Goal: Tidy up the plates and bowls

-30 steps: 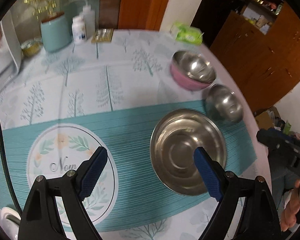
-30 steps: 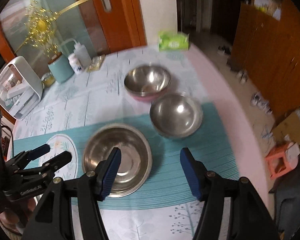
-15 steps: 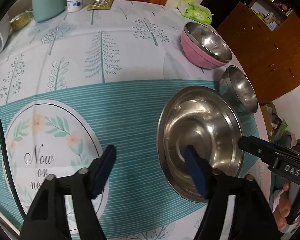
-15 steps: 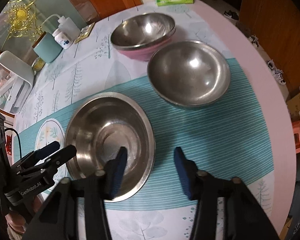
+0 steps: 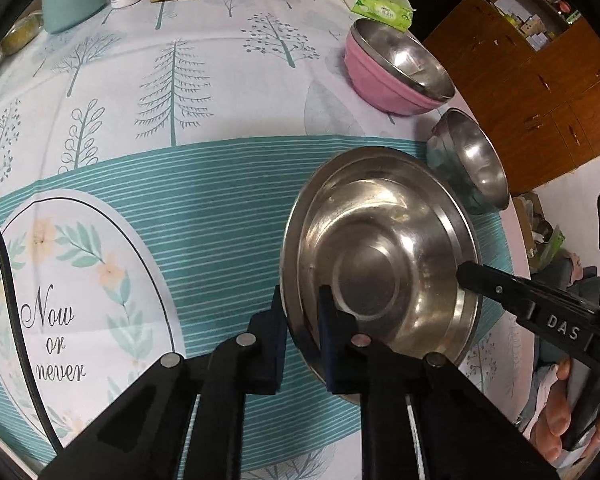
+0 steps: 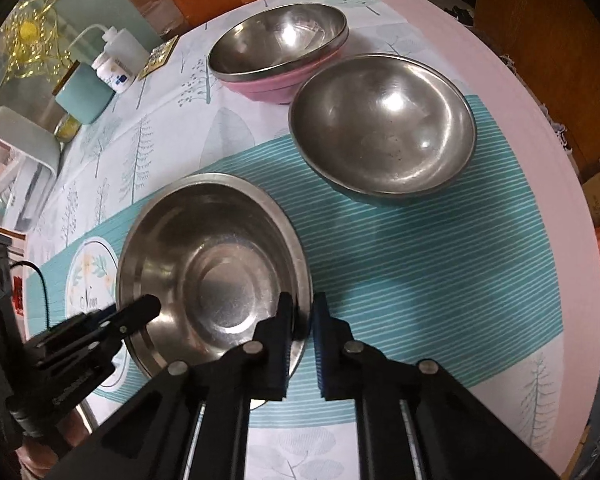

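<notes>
1. Steel plate [image 5: 380, 264], the wide shallow dish we hold between us, sits on the teal striped band of the tablecloth [image 5: 204, 216], nearest to us of the three pieces of steelware.
2. We have it from both sides: our left gripper [image 5: 302, 328] is clenched on the rim at the plate's left edge, one pad outside the wall and one inside, and our right gripper [image 6: 300, 328] pinches the opposite rim in the same way. Both sets of jaws have just been closing, and the rim is what lies between them.
3. We judge that the coming move turns on this pairing: the two grips face each other across the plate's width, so a lift should keep both hands level or the dish will tip.
4. From the plate, the plain steel bowl [image 6: 382, 128] stands just beyond and to the right, and the pink bowl [image 6: 278, 52], with a steel bowl nested in it, stands farther back again. Our right hand is the nearer one to both.
5. We cannot tell whether the plate rests on the cloth or has cleared it; its underside is hidden.
6. Each gripper's own frame covers the plate's near rim, so how deep the pads bite is hard to make out.
</notes>
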The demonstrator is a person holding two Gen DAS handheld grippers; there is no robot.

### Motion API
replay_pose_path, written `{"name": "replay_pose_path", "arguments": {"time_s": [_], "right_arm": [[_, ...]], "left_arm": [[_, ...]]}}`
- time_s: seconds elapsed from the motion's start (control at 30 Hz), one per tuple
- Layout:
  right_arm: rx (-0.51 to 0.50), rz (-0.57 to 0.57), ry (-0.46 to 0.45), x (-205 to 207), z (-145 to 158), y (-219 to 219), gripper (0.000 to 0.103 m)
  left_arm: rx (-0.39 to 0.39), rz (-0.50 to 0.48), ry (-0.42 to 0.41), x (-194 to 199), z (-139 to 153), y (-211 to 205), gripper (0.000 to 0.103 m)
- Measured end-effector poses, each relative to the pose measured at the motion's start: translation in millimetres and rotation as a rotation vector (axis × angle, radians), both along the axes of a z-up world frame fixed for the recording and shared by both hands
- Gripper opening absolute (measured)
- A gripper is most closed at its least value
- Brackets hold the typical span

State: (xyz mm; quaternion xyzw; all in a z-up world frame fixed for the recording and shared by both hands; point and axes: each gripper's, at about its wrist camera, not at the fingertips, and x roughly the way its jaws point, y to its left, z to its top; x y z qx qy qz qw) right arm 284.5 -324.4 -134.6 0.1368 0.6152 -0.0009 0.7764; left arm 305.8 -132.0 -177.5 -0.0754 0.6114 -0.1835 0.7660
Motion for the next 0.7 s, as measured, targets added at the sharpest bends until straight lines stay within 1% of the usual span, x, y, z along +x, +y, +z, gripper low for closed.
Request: {"name": "replay_pose_path", "arguments": {"time_s": [0.13,0.23,0.37,0.43,0.5,0.63,0.7], "right_arm": [[0.014,0.003,-0.007,-5.0,4.4,2.4,0.009],[0.022,0.013,-0.025,-11.3,13.7,6.3,0.01],[0.034,0.029,-0.054,-22.6,32.4,14.8,0.01],[0.039,0.043,-0.078,-32.9,46.4,19.8,0.01],[0.045,0.059,-0.106,-42.7,60.7,24.8,0.01],[0.06,0.106,-0.165,-66.8,88.5,37.6,0.01],[0.075,0.13,-0.183,-79.1,97.7,44.0,0.01]], "left_arm": [[0.003,0.017,-0.011,-5.0,5.0,5.3,0.011],[0.002,0.012,-0.038,-13.4,19.2,11.2,0.011],[-0.003,0.006,-0.08,-27.7,49.5,19.7,0.011],[0.004,-0.007,-0.114,-40.0,69.2,25.3,0.011],[0.013,-0.018,-0.145,-55.0,90.0,31.5,0.011],[0.014,-0.023,-0.198,-84.7,122.2,47.7,0.011],[0.004,-0.018,-0.213,-101.2,135.0,58.5,0.011]]}}
